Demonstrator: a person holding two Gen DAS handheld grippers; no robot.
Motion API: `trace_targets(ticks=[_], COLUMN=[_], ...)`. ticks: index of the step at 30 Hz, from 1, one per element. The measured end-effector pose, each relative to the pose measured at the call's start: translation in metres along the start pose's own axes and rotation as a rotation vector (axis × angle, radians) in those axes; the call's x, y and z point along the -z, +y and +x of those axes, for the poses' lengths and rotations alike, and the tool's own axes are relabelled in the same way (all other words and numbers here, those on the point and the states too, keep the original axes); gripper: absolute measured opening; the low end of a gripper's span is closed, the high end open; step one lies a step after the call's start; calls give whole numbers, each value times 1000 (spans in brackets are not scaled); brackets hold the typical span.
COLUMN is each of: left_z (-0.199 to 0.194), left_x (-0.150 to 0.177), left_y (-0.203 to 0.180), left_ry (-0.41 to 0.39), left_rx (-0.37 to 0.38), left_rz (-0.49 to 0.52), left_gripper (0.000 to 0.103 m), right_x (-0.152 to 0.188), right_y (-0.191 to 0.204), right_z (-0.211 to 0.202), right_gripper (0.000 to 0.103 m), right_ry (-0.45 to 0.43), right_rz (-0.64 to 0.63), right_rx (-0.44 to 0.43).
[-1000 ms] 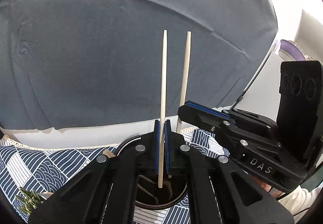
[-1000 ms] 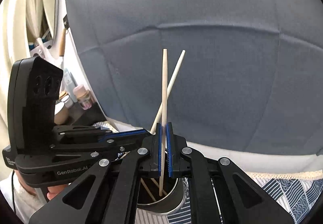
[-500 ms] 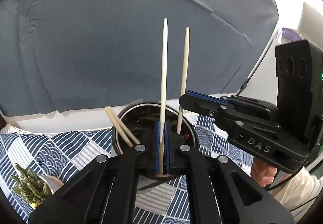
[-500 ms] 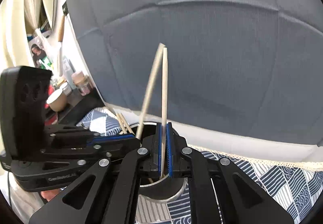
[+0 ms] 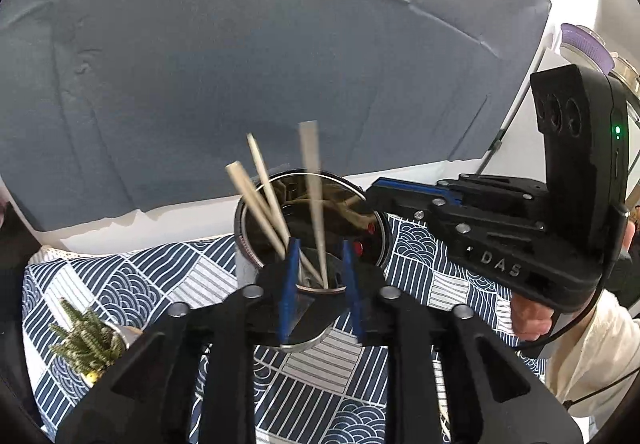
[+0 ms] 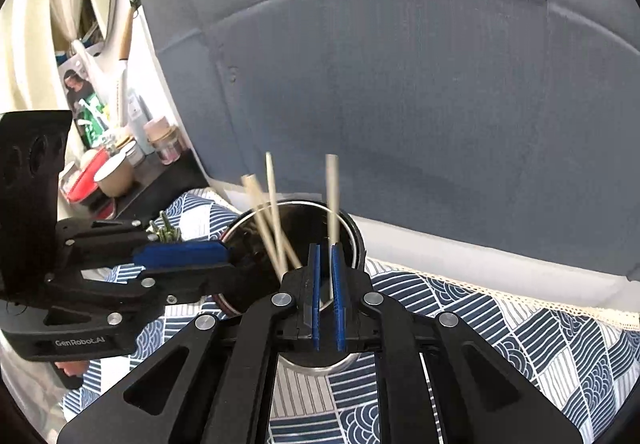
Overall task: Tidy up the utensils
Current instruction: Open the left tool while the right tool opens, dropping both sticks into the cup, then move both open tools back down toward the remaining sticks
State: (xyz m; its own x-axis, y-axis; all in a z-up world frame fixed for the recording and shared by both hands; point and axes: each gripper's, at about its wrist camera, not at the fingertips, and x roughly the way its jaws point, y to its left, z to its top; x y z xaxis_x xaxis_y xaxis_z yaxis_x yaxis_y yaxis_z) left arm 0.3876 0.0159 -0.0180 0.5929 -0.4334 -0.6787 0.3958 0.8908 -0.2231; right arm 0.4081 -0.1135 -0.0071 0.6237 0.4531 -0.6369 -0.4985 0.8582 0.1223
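A steel cup [image 5: 239, 222] [image 6: 357, 244] stands on the patterned cloth and holds several wooden chopsticks [image 5: 256, 199] [image 6: 260, 211] that lean left. My left gripper [image 5: 320, 284] hovers over its near rim with jaws opening. A blurred chopstick [image 5: 314, 183] stands loose between the pads, its lower end inside the cup. My right gripper [image 6: 327, 284] is over the cup too, pads only a slit apart. Another blurred chopstick [image 6: 332, 195] runs down through that slit and has slid lower. Each view shows the other gripper [image 5: 372, 199] [image 6: 224, 256] at the cup's side.
A blue and white tablecloth [image 5: 140, 272] covers the table. A small potted plant [image 5: 86, 336] [image 6: 164, 230] sits left of the cup. A grey backdrop [image 5: 240, 63] rises behind the table. Jars and cups [image 6: 120, 163] crowd a shelf far left. A hand [image 5: 532, 320] holds the right gripper.
Both grippers tipped down over the cup. The left jaws went from shut on a chopstick to open. Both chopsticks now sit lower and are blurred.
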Motion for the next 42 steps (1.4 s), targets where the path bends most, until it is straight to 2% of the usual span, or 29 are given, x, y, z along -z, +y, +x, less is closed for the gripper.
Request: trace_targets(ticks=[2,4,6,10,12,15,21,28,33,42], left_z=[-7,-13,-20,-31,-38,-45,-46,-35,-20,6], left_x=[3,5,9,18,23,32,57,95,125,168], left_y=[0,1,1,1,0,-2,-15,-28,-38,-63], left_ry=[-2,-3,-2,11,22,51,132,222,304,452], left_rx=[-8,-13,-22,-50,-63,-75,-90,-53,-33,-7], left_rz=[3,2,-2,0,0,-1,47,26,23,22], left_gripper=[36,41,52,67,74,80,80,80,80,80], right_x=[-1,-1,0,3,5,9,20,43,71,137], right_y=[0,0,0,1,3,3,5,-2,-11,-18], right_z=[-6,-13,-23,-42,-51,-64,-83,-91,-89,-76], right_gripper=[8,16,35,53,68,79,85,86,87,87], right_ry=[2,2,-1,-6,-7,-3,47,148,255,490], right_rz=[-8,-16,-29,-57,-70,-92,-138,-189,-261,-400], right_rx=[-4,0,11,29,40,51,35,8,-20,-131])
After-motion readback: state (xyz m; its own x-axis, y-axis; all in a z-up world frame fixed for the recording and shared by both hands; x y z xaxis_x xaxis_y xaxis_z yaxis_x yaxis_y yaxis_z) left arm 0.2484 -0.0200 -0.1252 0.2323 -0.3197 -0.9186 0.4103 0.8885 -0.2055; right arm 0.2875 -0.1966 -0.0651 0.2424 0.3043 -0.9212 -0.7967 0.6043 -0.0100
